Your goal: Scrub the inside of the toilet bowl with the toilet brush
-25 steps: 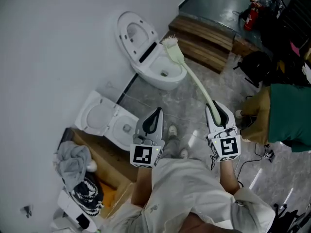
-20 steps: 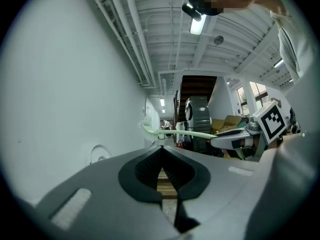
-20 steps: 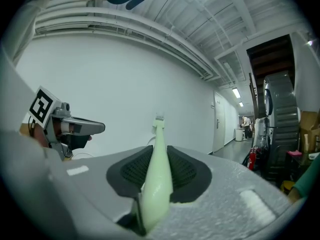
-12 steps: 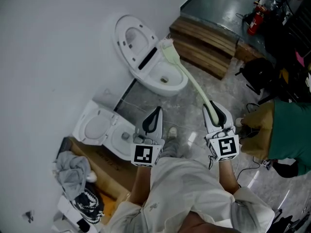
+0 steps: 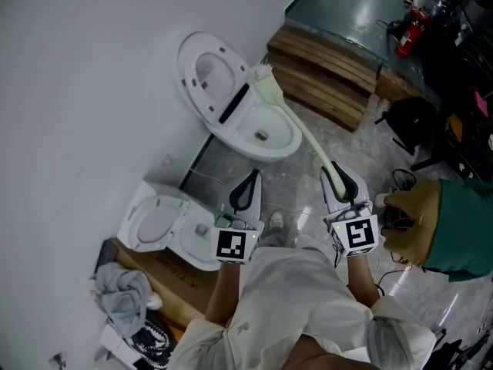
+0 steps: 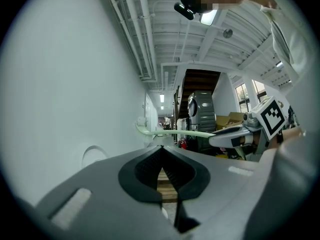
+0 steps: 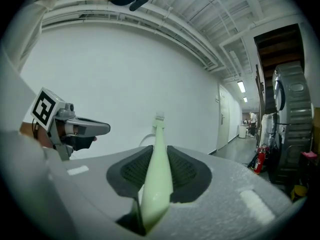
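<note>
A white toilet (image 5: pixel 231 108) stands against the wall with its lid up and its bowl (image 5: pixel 262 133) showing. My right gripper (image 5: pixel 336 174) is shut on the pale green toilet brush (image 5: pixel 296 126), whose handle runs up-left from the jaws. The bristle head (image 5: pixel 261 72) hangs over the toilet's far rim, beside the raised lid. In the right gripper view the brush (image 7: pixel 157 171) rises straight out from between the jaws. My left gripper (image 5: pixel 249 183) is shut and holds nothing, level with the right one and nearer me than the bowl; its jaws (image 6: pixel 161 165) meet.
A second white toilet (image 5: pixel 166 222) lies lower left on a cardboard box (image 5: pixel 173 272). Wooden steps (image 5: pixel 331 79) sit behind the toilet. A person in a green top (image 5: pixel 454 233) crouches at the right. A red fire extinguisher (image 5: pixel 405 35) stands at the back.
The brush head has shifted a little left along the toilet's rim toward the lid. The view has drifted, and the crouching person at the right has moved closer to my right gripper.
</note>
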Demonstrator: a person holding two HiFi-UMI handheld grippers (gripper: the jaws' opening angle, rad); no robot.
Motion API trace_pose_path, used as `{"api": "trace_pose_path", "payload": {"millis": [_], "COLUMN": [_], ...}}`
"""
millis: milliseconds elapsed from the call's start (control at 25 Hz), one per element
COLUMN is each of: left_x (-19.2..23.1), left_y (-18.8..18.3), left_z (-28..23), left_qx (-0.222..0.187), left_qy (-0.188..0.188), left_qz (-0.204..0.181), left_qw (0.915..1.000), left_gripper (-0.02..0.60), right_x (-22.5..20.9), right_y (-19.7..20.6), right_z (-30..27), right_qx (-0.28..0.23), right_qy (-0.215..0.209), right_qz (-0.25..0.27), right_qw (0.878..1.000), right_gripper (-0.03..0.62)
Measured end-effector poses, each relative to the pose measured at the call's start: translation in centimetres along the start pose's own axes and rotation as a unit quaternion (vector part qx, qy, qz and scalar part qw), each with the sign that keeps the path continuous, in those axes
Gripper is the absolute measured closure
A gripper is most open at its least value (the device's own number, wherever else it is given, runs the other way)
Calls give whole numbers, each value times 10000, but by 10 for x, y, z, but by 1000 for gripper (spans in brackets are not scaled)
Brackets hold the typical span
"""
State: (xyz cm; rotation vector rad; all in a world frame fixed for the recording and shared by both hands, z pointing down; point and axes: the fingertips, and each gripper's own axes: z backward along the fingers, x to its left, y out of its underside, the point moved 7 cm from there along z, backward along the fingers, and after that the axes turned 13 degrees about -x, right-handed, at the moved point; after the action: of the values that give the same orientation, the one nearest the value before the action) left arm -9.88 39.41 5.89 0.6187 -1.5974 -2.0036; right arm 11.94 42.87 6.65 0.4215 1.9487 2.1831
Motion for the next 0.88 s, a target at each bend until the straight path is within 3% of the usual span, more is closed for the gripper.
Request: {"api": "trace_pose_path", "payload": {"millis": [400,880], "left_x": [48,71], "left_y": [30,84], "left_z": [-62,-135], "left_qx": [42,112], "left_qy": [30,-4], "left_qz": [342,307], "left_qw": [9994,9995], "left_gripper": [564,563], "right_x": [-12,-59], "right_y": [22,69], "right_z": [-76,-138], "right_qx": [102,464], "right_qy": [-26,-303], "right_qz": [-74,-269], "right_qw": [9999,9981], "right_gripper": [505,505]}}
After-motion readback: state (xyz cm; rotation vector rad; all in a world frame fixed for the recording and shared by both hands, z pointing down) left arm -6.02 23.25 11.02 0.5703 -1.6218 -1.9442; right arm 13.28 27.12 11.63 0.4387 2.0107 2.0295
